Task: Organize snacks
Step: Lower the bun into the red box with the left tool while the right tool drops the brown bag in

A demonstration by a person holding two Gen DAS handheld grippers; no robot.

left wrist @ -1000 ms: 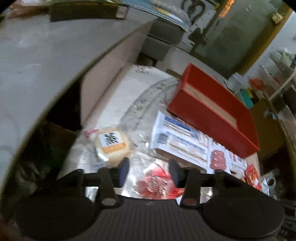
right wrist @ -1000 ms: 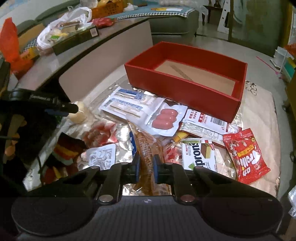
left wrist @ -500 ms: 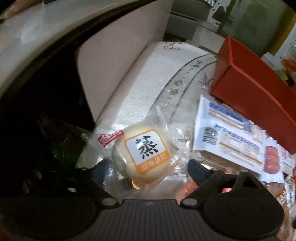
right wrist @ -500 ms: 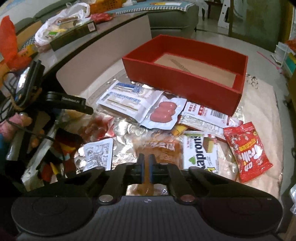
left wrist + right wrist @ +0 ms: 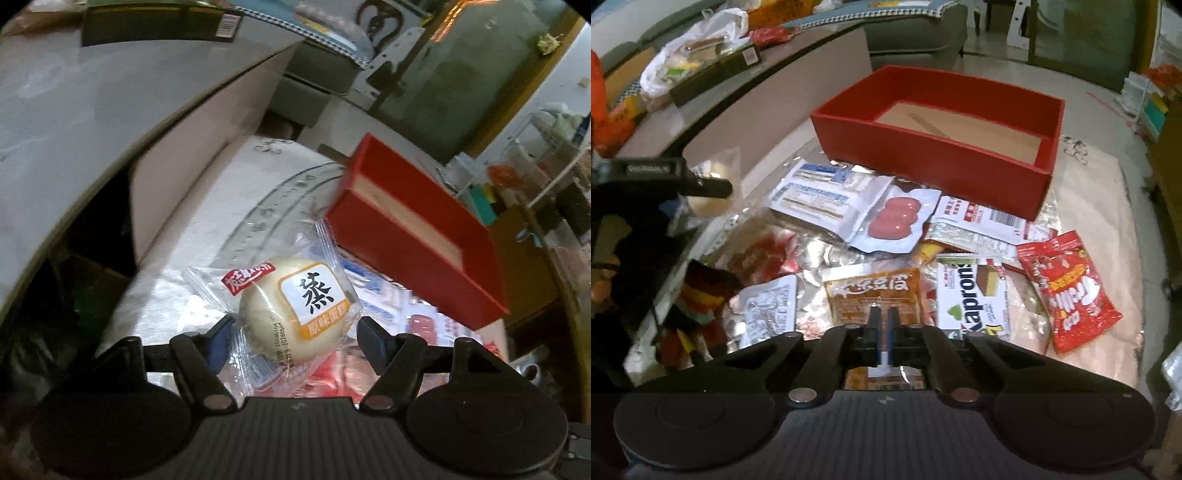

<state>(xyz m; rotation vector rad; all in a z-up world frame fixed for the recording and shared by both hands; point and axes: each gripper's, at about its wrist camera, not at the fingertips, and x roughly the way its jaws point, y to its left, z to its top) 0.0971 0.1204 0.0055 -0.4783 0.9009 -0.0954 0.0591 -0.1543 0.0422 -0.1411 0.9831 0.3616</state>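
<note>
A round pale steamed cake (image 5: 291, 310) in a clear wrapper sits between the fingers of my left gripper (image 5: 295, 332). The jaws are closing and both pads touch the wrapper, with the cake held clear of the mat. The red open box (image 5: 413, 251) lies beyond it to the right. In the right wrist view the red box (image 5: 923, 155) stands at the back with bare cardboard inside. My right gripper (image 5: 883, 317) is shut, its tips pinching an orange snack packet (image 5: 871, 291) that faces the camera over the silver mat.
Loose snacks lie in front of the box: a white sausage pack (image 5: 849, 206), a Kaprons wafer pack (image 5: 971, 299), a red candy bag (image 5: 1067, 291). A curved grey table (image 5: 92, 110) with bags and a dark box rises on the left. A striped sleeve (image 5: 698, 295) shows at lower left.
My left gripper spread around the steamed cake, then closed in and raised it off the mat. The right gripper's orange packet turned from edge-on to face-on.
</note>
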